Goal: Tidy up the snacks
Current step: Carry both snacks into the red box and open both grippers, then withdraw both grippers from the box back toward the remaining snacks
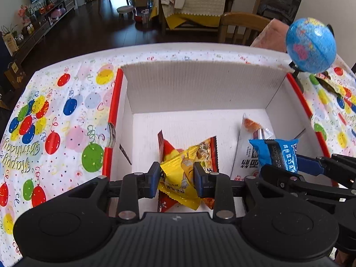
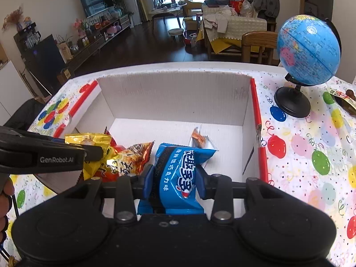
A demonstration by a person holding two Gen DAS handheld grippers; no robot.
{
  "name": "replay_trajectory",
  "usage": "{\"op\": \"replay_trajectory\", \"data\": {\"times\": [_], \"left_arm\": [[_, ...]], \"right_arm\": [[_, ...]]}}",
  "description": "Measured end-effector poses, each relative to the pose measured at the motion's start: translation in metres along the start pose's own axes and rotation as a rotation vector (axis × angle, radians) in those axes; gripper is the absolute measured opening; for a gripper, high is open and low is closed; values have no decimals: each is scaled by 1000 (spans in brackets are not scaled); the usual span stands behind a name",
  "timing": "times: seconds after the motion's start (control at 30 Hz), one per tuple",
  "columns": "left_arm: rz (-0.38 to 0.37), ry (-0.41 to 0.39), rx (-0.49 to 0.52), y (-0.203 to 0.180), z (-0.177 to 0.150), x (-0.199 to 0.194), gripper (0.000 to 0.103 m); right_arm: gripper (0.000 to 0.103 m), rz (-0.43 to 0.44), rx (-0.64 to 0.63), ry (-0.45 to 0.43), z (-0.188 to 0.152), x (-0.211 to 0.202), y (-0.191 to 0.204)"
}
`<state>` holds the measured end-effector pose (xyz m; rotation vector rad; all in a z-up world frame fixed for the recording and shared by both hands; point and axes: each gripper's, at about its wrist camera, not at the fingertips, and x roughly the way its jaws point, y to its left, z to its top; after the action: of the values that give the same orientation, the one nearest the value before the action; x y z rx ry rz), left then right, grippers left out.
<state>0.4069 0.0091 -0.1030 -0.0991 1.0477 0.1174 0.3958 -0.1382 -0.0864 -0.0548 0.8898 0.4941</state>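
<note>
A white cardboard box [image 1: 200, 86] with red-edged flaps stands open on the table. My left gripper [image 1: 177, 179] is shut on a yellow snack packet [image 1: 178, 178], held over the box's near side. Under it in the box lies a red and orange snack bag [image 1: 207, 153]. My right gripper [image 2: 174, 183] is shut on a blue snack packet [image 2: 175, 178] above the same box [image 2: 178, 95]. That blue packet [image 1: 274, 153] shows at the right in the left wrist view. A white packet [image 1: 244, 153] lies behind it in the box.
A blue globe [image 2: 309, 51] on a black stand sits right of the box. The table wears a balloon-print birthday cloth [image 1: 55, 122]. Another snack packet [image 2: 342, 98] lies at the far right edge. A wooden chair [image 1: 242, 26] stands behind the table.
</note>
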Motion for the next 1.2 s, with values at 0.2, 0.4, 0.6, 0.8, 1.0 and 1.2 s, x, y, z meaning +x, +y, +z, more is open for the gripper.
{"op": "replay_trajectory", "data": {"times": [0.2, 0.4, 0.6, 0.8, 1.0, 1.2], "left_arm": [[-1, -1, 14, -1, -1, 1, 31], [-26, 4, -9, 3, -3, -7, 55], [-53, -35, -28, 8, -10, -29, 56], [-88, -82, -44, 15, -21, -56, 60], [-108, -130, -37, 23, -38, -90, 60], [-131, -182, -15, 29, -61, -128, 60]], "right_arm": [[39, -16, 0, 10, 0, 6, -4], [42, -24, -1, -3, 0, -2, -4], [49, -31, 16, -38, -4, -22, -3], [61, -39, 31, -97, -10, -53, 6], [65, -33, 40, -148, -23, -84, 22], [74, -30, 49, -201, -41, -116, 42]]}}
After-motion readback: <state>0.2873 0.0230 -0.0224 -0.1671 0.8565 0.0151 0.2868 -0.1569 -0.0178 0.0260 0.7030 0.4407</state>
